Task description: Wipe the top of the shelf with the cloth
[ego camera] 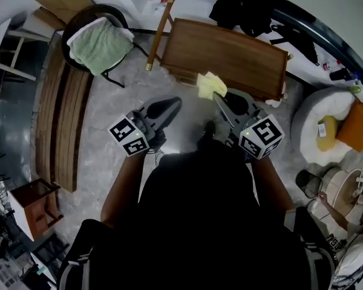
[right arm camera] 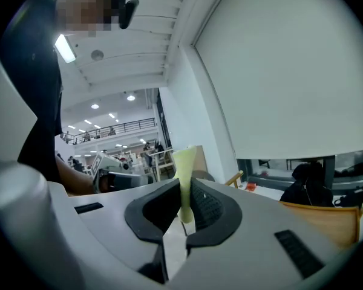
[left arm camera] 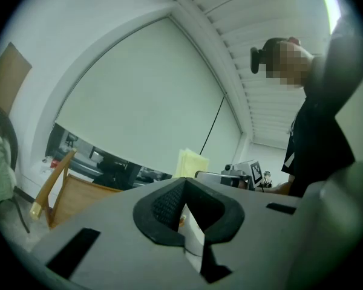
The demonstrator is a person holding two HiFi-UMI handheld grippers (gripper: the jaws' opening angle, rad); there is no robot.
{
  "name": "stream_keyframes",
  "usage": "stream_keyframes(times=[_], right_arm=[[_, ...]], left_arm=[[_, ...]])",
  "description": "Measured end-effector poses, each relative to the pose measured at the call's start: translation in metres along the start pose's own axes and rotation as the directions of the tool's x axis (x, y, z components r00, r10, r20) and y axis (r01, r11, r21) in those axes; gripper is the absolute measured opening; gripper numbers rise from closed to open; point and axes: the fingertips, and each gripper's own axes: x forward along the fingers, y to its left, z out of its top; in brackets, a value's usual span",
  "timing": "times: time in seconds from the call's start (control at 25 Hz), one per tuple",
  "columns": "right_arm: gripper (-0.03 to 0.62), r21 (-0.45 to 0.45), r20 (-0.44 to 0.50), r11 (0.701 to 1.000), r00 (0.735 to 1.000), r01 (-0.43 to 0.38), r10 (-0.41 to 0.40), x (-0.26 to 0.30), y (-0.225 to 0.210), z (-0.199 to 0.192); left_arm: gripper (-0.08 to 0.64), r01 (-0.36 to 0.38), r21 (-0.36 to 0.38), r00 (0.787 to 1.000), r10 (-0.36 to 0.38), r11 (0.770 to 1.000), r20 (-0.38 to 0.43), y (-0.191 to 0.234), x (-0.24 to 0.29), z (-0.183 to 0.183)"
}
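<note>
Head view shows the person standing on a pale grey speckled floor [ego camera: 109, 110] with both grippers held out in front at about the same height, the brown wooden shelf [ego camera: 230, 50] just beyond them. The right gripper [ego camera: 219, 98] is clamped on a pale yellow cloth [ego camera: 207, 84], which sticks out past its tips and overlaps the near edge of the shelf top; whether the cloth touches the wood cannot be told from above. In the right gripper view the right gripper [right arm camera: 184, 189] has its 2 black ribbed pads pressed against a thin fold of the cloth [right arm camera: 184, 162], which stands up between them, with a corner of the shelf [right arm camera: 333, 213] low at the right. The left gripper [ego camera: 172, 104] is beside it and apart from it, pointing toward the shelf's left end. In the left gripper view the left gripper [left arm camera: 183, 183] has its pads together at the tips with nothing between them, and the cloth [left arm camera: 190, 164] and the shelf [left arm camera: 78, 195] show beyond. Left of the shelf stands a black round chair [ego camera: 78, 20] draped with a green towel [ego camera: 100, 44], long wooden planks [ego camera: 60, 119] lie along the floor at the left, and a white round cushion [ego camera: 320, 110] carrying an orange box [ego camera: 357, 125] sits at the right.
</note>
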Motion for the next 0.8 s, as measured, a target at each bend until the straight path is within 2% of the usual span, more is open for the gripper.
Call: stream_keyframes(times=[0.24,0.48,0.64,0.8], right_arm=[[0.043,-0.003,-0.005,1.000,1.000,-0.031,0.031,0.028,-0.055,0.016],[0.043,-0.002,-0.017,0.999,0.999,-0.039,0.039,0.060,-0.075,0.023],[0.043,0.012,-0.035,1.000,0.999,-0.001,0.002,0.079,-0.093,0.019],[0.043,0.022,-0.065,0.997,0.995,0.073,-0.071,0.100,-0.117,0.019]], left_arm=[[0.011,-0.008,0.039,1.000,0.007,0.999,0.006,0.030,0.040,0.031],[0.011,-0.019,0.028,1.000,0.019,0.999,0.009,0.069,0.051,0.050],[0.011,-0.033,0.021,0.999,0.033,0.999,-0.013,0.103,0.062,0.054],[0.011,0.009,-0.012,0.999,-0.009,1.000,-0.054,0.139,0.077,0.058]])
